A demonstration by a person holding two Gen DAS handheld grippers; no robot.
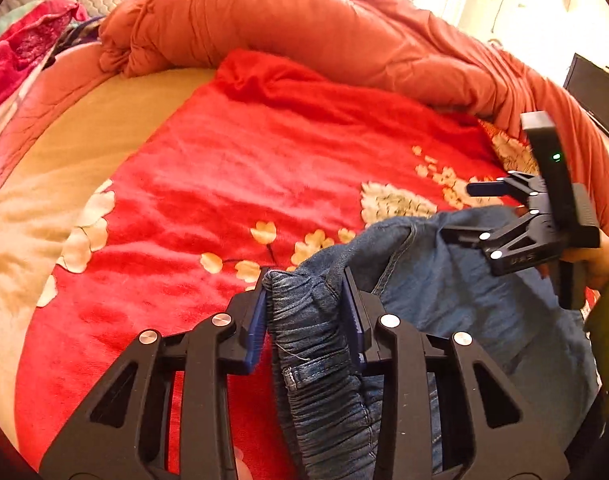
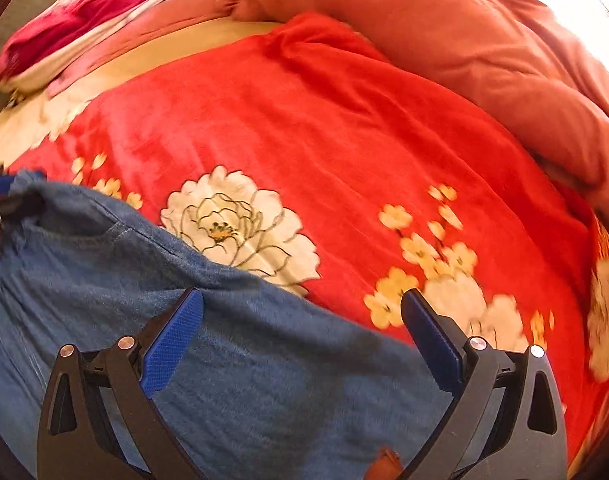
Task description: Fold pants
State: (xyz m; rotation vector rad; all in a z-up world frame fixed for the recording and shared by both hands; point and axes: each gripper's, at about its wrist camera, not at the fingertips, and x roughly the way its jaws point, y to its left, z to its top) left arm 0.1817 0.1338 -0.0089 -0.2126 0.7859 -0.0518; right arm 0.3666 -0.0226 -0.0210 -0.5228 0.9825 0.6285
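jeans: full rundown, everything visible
The jeans are blue denim with a gathered elastic waistband, pale stitched seams and a belt loop. They lie crumpled, unfolded, on a red floral blanket, at its near edge. The left gripper has its jaws shut on the bunched waistband. The right gripper hangs over the denim, jaws wide open, gripping nothing. A brown patch shows in the right wrist view.

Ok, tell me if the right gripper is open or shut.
Open. The right gripper has its blue pads spread wide over the jeans, gripping nothing.
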